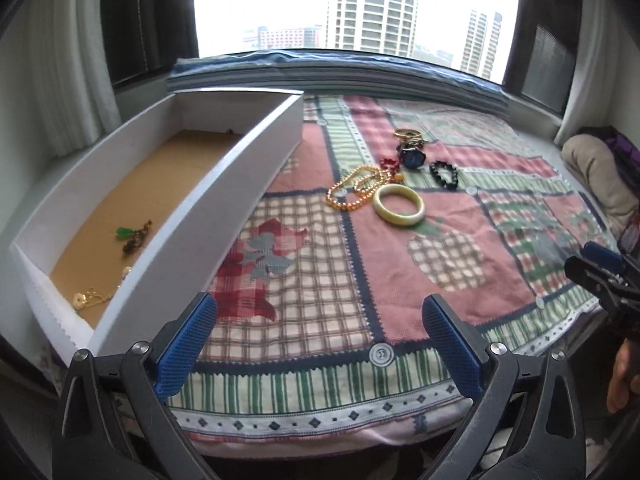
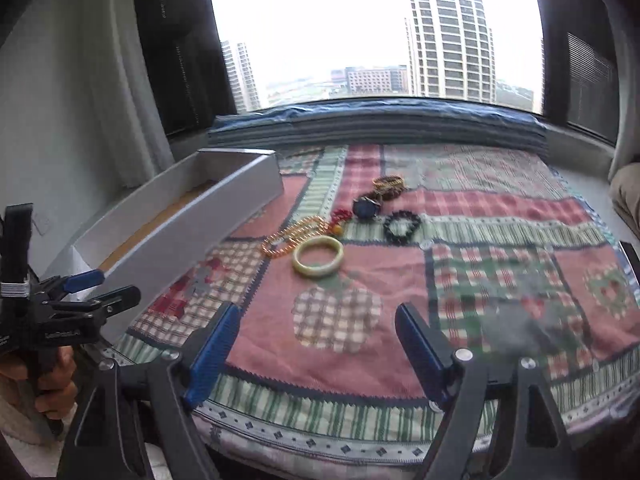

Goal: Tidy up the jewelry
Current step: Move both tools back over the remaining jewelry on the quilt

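A long white box [image 1: 224, 200] with a brown floor lies on the left of the patchwork cloth [image 1: 400, 280]. It holds a green pendant piece [image 1: 134, 234] and a gold chain [image 1: 94, 296]. On the cloth lie a pale jade bangle [image 1: 399, 205], an orange bead necklace [image 1: 356, 188], a red bead bracelet [image 1: 390, 164], a dark watch [image 1: 412, 156], a black bead bracelet [image 1: 444, 174] and gold bangles [image 1: 408, 135]. My left gripper [image 1: 320, 340] is open and empty near the cloth's front edge. My right gripper [image 2: 316, 352] is open and empty, short of the bangle [image 2: 318, 256].
A window with a blue-covered sill [image 1: 340, 72] runs along the back. Curtains [image 1: 68, 80] hang at the left. A beige cushion [image 1: 596, 176] lies at the right edge. The box also shows in the right wrist view [image 2: 192, 232].
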The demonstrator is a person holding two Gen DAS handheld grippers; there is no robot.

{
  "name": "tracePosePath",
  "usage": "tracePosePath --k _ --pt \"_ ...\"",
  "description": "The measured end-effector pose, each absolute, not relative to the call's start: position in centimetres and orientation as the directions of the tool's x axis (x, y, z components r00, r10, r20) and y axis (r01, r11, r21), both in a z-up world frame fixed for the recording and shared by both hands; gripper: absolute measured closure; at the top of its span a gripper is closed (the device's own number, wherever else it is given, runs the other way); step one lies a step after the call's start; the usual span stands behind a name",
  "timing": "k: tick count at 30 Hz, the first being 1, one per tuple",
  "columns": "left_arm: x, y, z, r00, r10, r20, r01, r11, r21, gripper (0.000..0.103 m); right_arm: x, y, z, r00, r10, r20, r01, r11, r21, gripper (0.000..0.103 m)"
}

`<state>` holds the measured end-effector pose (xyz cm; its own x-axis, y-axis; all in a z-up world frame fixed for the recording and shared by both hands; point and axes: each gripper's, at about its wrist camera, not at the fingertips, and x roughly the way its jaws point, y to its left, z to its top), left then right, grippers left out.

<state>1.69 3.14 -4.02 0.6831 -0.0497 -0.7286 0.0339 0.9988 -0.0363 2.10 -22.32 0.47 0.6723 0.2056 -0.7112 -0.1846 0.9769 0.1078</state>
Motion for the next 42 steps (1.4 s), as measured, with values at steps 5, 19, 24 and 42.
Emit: tracePosePath --k 5,19,24,42 --pt "1.6 2.7 -4.4 0.694 -0.096 -0.713 0.046 0.995 -0.090 0.001 0.1 -22.9 -0.9 0.689 0.161 -0.706 -0.163 0.984 0.066 0.021" --pt "2.9 -1.3 -6.8 0.657 -0.178 -0.733 0.180 0.981 -0.077 0.001 0.7 -23.6 0.0 0.724 0.201 -0.660 -0.170 0.979 0.111 0.020" --pt "3.7 -1.6 -7.4 0.599 -0.209 -0.773 0.184 0.975 -0.122 0.001 1.1 -23.8 -0.5 0.704 0.239 -0.669 -0.193 0.971 0.143 0.019" --pt "10.4 -3.6 -7.4 0.476 -0.248 -0.844 0.242 0.959 -0.145 0.001 3.2 -25.3 -3.3 0.610 0.252 -0.751 -0.178 0.967 0.180 0.019"
